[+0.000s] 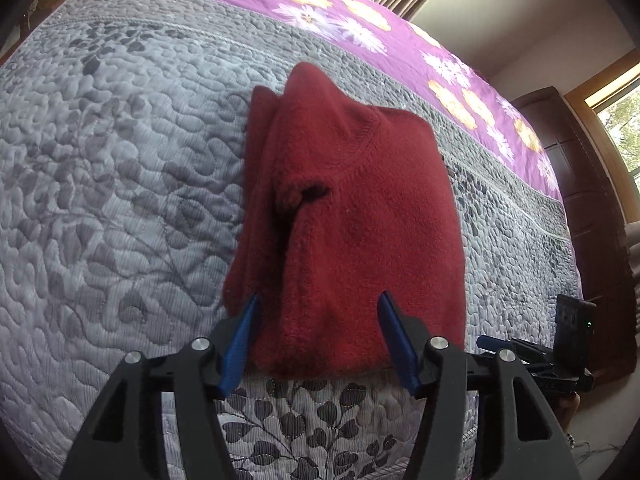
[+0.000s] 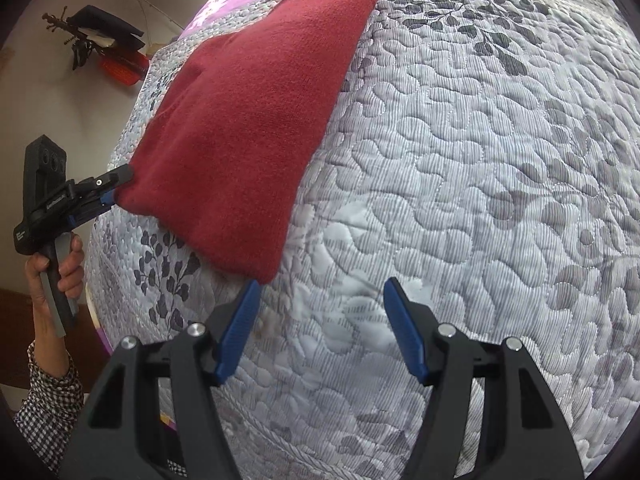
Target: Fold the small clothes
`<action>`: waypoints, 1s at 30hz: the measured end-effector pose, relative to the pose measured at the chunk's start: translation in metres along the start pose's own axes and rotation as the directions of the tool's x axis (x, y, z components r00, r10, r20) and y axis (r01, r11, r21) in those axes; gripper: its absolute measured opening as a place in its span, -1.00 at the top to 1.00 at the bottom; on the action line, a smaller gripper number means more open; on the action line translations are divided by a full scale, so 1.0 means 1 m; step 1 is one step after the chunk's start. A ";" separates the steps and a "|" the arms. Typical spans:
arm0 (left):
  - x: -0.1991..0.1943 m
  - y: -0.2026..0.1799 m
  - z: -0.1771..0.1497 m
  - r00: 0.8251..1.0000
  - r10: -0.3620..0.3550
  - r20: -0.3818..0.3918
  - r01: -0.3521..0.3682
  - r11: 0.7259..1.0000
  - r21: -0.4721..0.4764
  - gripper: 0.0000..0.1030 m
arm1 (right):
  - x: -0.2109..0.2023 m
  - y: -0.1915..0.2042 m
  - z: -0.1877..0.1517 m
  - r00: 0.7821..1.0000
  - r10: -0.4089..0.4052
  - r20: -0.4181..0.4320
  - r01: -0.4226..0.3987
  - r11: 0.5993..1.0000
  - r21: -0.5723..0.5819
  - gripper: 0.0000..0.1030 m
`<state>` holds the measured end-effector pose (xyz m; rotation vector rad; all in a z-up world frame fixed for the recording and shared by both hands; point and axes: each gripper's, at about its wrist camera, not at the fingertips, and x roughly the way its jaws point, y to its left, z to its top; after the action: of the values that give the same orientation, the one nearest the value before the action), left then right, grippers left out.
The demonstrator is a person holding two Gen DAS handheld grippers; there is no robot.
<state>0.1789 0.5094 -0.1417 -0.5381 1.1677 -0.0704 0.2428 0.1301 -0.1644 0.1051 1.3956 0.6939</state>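
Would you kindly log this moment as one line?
garment: red sweater folded on grey quilt | left gripper: open, straddling near edge | right gripper: open, empty, beside corner

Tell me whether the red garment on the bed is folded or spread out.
Folded. The dark red fleece garment lies on the grey quilted bedspread as a compact stack, with a second layer edge showing along its left side.

Folded red garment (image 1: 352, 216) between open left gripper (image 1: 318, 300) fingers
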 end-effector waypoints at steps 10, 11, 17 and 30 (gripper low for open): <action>-0.013 0.037 -0.011 0.998 -0.022 0.063 0.027 0.996 -0.088 0.90 | -0.009 0.004 0.002 1.000 -0.010 0.014 0.010 1.000 -0.011 -0.23; -0.005 0.044 -0.012 0.999 -0.015 0.035 0.019 0.995 -0.099 0.90 | -0.009 0.005 0.003 1.000 0.001 0.014 -0.001 1.000 -0.004 -0.24; 0.005 0.044 -0.019 0.998 -0.040 0.044 0.043 0.997 -0.070 0.84 | 0.013 0.018 0.017 0.995 0.096 -0.020 -0.095 0.994 0.046 -0.25; 0.027 0.035 -0.003 0.996 -0.085 -0.022 0.083 0.994 -0.076 -0.35 | 0.063 0.028 0.036 0.988 0.131 -0.085 -0.125 0.989 0.076 -0.01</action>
<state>0.1794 0.5303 -0.1812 -0.6548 1.1760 -0.1063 0.2664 0.1961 -0.1983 0.2238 1.5095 0.7634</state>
